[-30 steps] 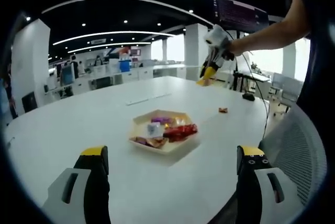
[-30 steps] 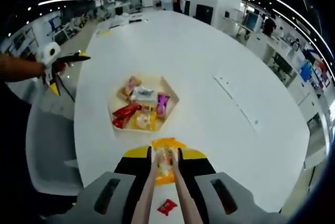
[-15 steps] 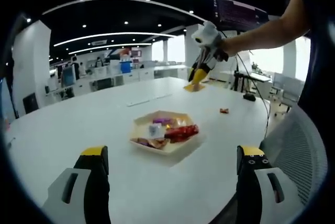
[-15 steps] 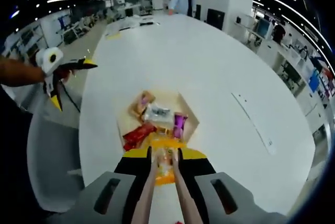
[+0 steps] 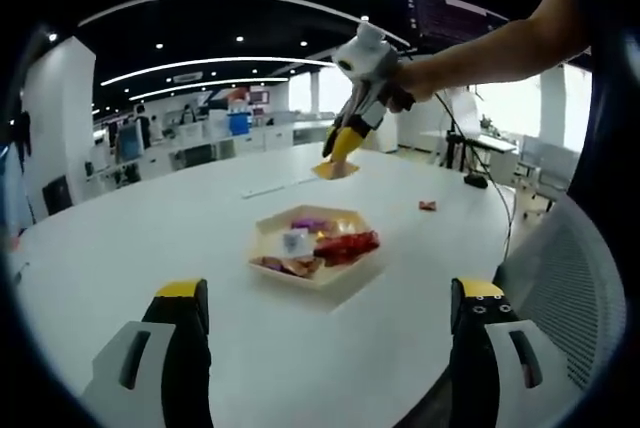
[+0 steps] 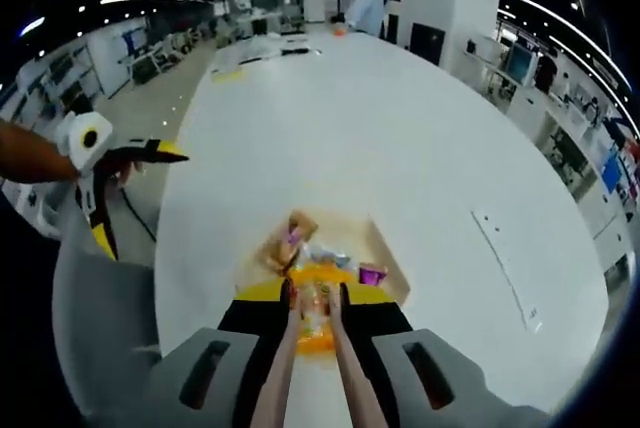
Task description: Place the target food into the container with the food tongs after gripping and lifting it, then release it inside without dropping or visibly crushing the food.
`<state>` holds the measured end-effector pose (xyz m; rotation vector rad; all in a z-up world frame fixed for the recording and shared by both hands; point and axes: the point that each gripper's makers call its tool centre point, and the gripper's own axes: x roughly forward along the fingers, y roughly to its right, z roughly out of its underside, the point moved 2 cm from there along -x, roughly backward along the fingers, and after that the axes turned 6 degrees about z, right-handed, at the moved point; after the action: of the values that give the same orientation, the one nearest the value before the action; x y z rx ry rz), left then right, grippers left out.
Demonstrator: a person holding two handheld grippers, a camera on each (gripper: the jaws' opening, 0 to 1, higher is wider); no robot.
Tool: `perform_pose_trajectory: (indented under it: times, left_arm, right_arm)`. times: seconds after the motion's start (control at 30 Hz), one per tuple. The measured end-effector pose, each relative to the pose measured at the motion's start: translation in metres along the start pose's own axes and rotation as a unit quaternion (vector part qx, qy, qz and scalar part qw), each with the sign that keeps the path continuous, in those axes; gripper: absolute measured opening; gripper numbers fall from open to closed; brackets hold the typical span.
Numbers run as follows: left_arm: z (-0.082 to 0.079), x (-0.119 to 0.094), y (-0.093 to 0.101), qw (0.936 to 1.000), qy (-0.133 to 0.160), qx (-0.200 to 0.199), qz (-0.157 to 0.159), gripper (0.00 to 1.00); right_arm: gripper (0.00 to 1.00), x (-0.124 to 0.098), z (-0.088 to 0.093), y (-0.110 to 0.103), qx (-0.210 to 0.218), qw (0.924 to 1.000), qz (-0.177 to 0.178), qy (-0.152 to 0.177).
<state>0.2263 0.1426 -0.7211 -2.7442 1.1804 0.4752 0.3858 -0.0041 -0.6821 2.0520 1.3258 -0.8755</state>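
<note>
A shallow cream hexagonal tray (image 5: 262,244) with several wrapped snacks sits mid-table. In the left gripper view my left gripper (image 5: 329,294) is open near the table's front edge, nothing between its yellow-tipped jaws. My right gripper (image 5: 343,138) comes in from the upper right, above and behind the tray. It is shut on food tongs (image 6: 277,373), and these pinch a yellow snack packet (image 5: 333,169). In the right gripper view that gripper (image 6: 315,298) and the yellow packet (image 6: 316,278) hang over the near edge of the tray (image 6: 388,252). The left gripper (image 6: 135,198) shows open at the left.
A small red candy (image 5: 427,205) lies on the white table (image 5: 150,238) right of the tray. A mesh chair (image 5: 565,278) stands at the table's right edge. Office desks and a person (image 6: 370,3) are far behind.
The right gripper has carried the tongs and yellow packet toward the tray; in its own view the tray has slid down under the jaws. The left gripper stays put.
</note>
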Motion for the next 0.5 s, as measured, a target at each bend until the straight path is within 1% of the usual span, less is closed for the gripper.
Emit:
perform_pose_trajectory:
  times: [0.1,0.23,0.3,0.5]
  left_arm:
    - [0.000,0.000,0.000,1.0000,0.000,0.000,0.000,0.98]
    - [0.000,0.000,0.000,1.0000,0.001,0.001,0.000,0.98]
    - [-0.001,-0.001,0.000,1.0000,0.003,-0.001,0.000,0.98]
    - [-0.001,0.000,-0.001,1.0000,0.003,-0.002,-0.003,0.98]
  right_arm:
    - [0.19,0.004,-0.007,-0.003,-0.008,1.0000,-0.003,-0.001]
    - [0.19,0.008,-0.014,-0.001,-0.010,0.9999,-0.003,-0.001]
    - [0.19,0.011,-0.017,0.000,-0.007,1.0000,-0.005,0.001]
    - [0.19,0.016,-0.022,-0.001,-0.013,0.9999,-0.008,0.000]
